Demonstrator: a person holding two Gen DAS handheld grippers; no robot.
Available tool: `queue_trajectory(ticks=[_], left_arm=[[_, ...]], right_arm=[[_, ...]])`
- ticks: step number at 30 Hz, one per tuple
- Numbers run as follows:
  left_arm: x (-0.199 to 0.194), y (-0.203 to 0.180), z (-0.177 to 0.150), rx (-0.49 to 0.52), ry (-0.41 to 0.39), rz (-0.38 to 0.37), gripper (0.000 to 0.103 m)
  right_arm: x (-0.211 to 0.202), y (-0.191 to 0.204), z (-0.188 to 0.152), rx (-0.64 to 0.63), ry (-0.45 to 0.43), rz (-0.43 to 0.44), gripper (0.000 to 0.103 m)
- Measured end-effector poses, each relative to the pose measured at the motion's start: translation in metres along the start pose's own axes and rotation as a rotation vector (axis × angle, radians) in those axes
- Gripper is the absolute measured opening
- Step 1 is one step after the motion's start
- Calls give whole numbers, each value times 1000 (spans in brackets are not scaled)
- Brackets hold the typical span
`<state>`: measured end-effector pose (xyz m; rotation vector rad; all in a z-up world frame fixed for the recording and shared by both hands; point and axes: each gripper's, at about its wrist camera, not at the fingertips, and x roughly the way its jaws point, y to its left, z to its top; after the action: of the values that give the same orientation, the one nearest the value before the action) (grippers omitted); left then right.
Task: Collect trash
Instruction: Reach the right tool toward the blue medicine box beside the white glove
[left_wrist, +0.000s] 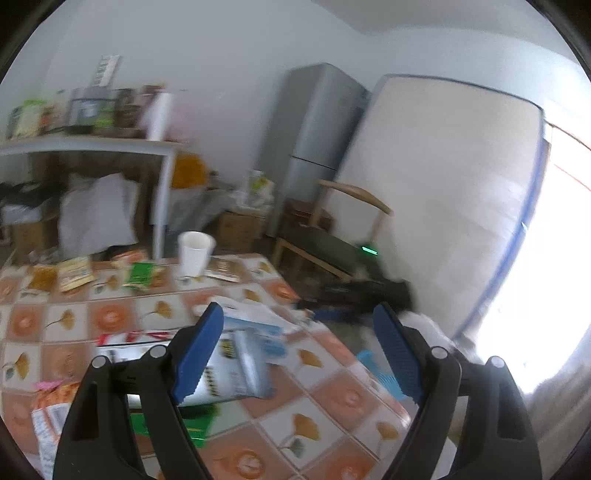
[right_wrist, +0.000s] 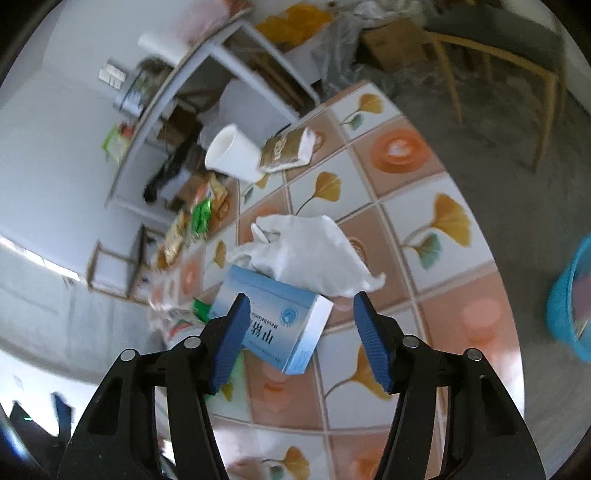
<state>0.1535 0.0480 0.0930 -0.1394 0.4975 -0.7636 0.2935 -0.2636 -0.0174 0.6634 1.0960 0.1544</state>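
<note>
Both tools hang released above the surface (right_wrist: 424, 236), the right tool (right_wrist: 301, 339) straddling a blue box (right_wrist: 280, 321) lying flat, long axis diagonal, the left tool (left_wrist: 303, 354) over a silver packet (left_wrist: 240, 373).

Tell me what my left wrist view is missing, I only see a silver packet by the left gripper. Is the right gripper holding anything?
Observer: No. The right gripper is open, with a blue and white medicine box lying ahead between its jaws.
Operator: Anything on that box?
Observer: A crumpled white plastic bag lies against its far end.
Operator: Where does the trash go?
Observer: Probably the blue basket on the floor, beside the table.
</note>
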Motion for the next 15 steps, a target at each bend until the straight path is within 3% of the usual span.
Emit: queue_trajectory(ticks=[3, 6, 8, 10, 12, 15], left_arm=[[14, -20, -12, 45, 57, -43, 81], [28, -38, -30, 95, 112, -43, 81], [37, -47, -42, 119, 143, -30, 81], [46, -54, -53, 142, 173, -1, 81], [52, -58, -63, 161, 192, 15, 81], [60, -64, -75, 186, 218, 31, 81]], right_arm=[[15, 14, 9, -102, 19, -60, 51], [32, 32, 15, -204, 62, -41, 51], [44, 47, 19, -293, 68, -81, 52], [55, 58, 25, -345, 65, -111, 58], [72, 72, 30, -427, 71, -120, 72], [96, 80, 29, -517, 96, -151, 75]])
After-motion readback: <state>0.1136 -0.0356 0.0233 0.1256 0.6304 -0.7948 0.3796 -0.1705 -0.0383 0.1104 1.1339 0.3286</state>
